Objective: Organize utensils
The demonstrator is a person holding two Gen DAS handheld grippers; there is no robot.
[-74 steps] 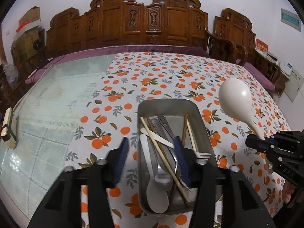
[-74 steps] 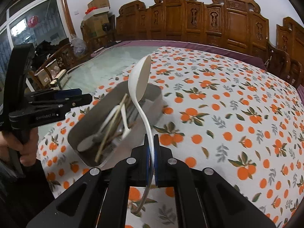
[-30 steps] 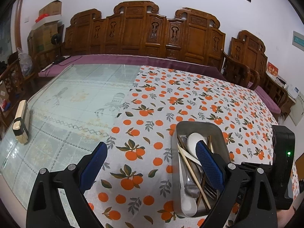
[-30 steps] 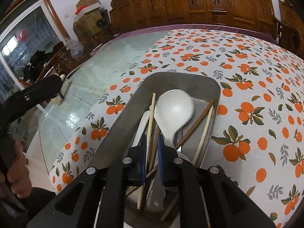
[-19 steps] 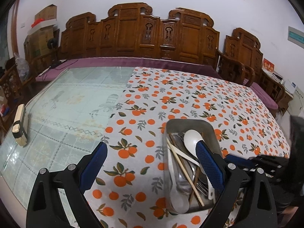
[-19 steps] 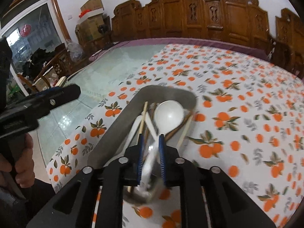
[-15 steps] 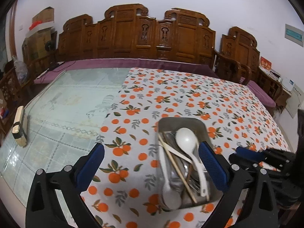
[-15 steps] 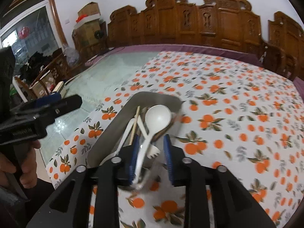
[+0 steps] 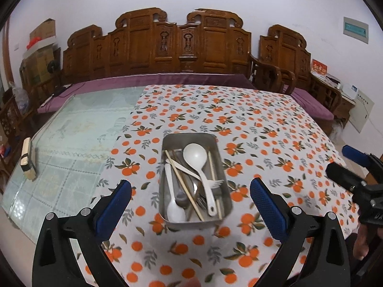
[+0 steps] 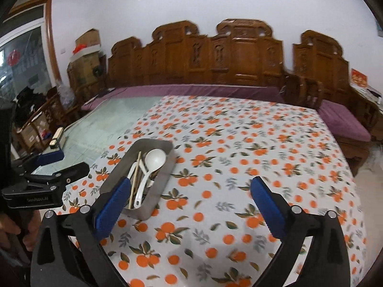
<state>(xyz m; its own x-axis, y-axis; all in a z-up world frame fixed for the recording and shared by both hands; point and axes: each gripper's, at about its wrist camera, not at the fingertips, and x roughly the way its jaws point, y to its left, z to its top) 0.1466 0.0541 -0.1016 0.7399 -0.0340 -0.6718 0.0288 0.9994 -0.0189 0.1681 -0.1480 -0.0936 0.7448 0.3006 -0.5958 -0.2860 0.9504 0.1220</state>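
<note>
Retreat looks like the step in hand, and the left wrist view shows what it asks: the left hand-held gripper hangs above the near end of the metal tray with its blue pads spread wide and nothing between them, so a good finish means lifting straight back without clipping the tray's rim or dragging the orange-print tablecloth. Inside the tray the large white ladle lies bowl toward the far end, its handle crossing a white fork, a smaller white spoon, wooden chopsticks and some metal cutlery that is too jumbled to sort out; no loose utensils show on the table, so the organizing appears close to done. The right hand-held gripper sits at the right edge of this view, apart from the tray. In the right wrist view, the right hand-held gripper is likewise spread and empty, with the tray down to its left and the ladle resting inside it; the picture is blurred with motion. Compared with 2.5 seconds ago, the ladle was then pinched by its handle in the right hand-held gripper and held in the air beside the tray, whereas it now lies released among the other pieces, and both hand-held grippers have drawn back and higher, the left one no longer straddling the tray's near end.
</note>
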